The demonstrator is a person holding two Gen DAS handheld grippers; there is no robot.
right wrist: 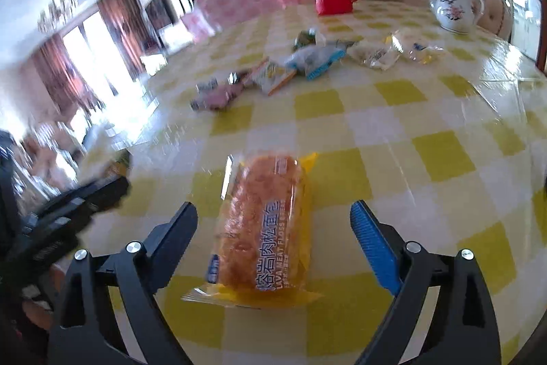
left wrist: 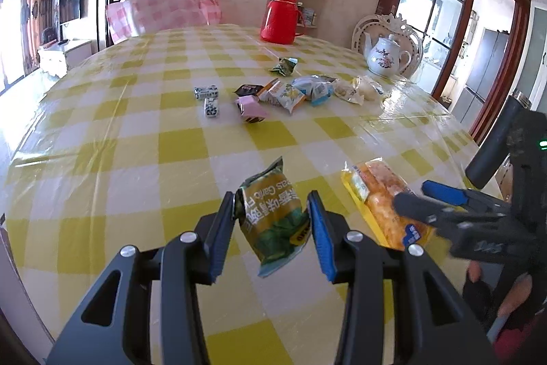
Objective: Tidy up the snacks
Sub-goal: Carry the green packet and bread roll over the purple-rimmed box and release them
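Worktop (left wrist: 136, 139): checked cloth, loose snack pile (left wrist: 290, 91) at far side. Bread packet (right wrist: 263, 235): lies flat between the right claw (right wrist: 273, 228)'s wide-spread jaws, unheld. Green pea packet (left wrist: 273, 221): pinched in left claw (left wrist: 270, 221). Step, judged: gathering near packets; next, carry them toward the pile.

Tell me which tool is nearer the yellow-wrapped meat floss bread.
Right. The right tool straddles the yellow-wrapped meat floss bread, jaws open, not touching. The left tool is beside it, shut on a green snack packet.
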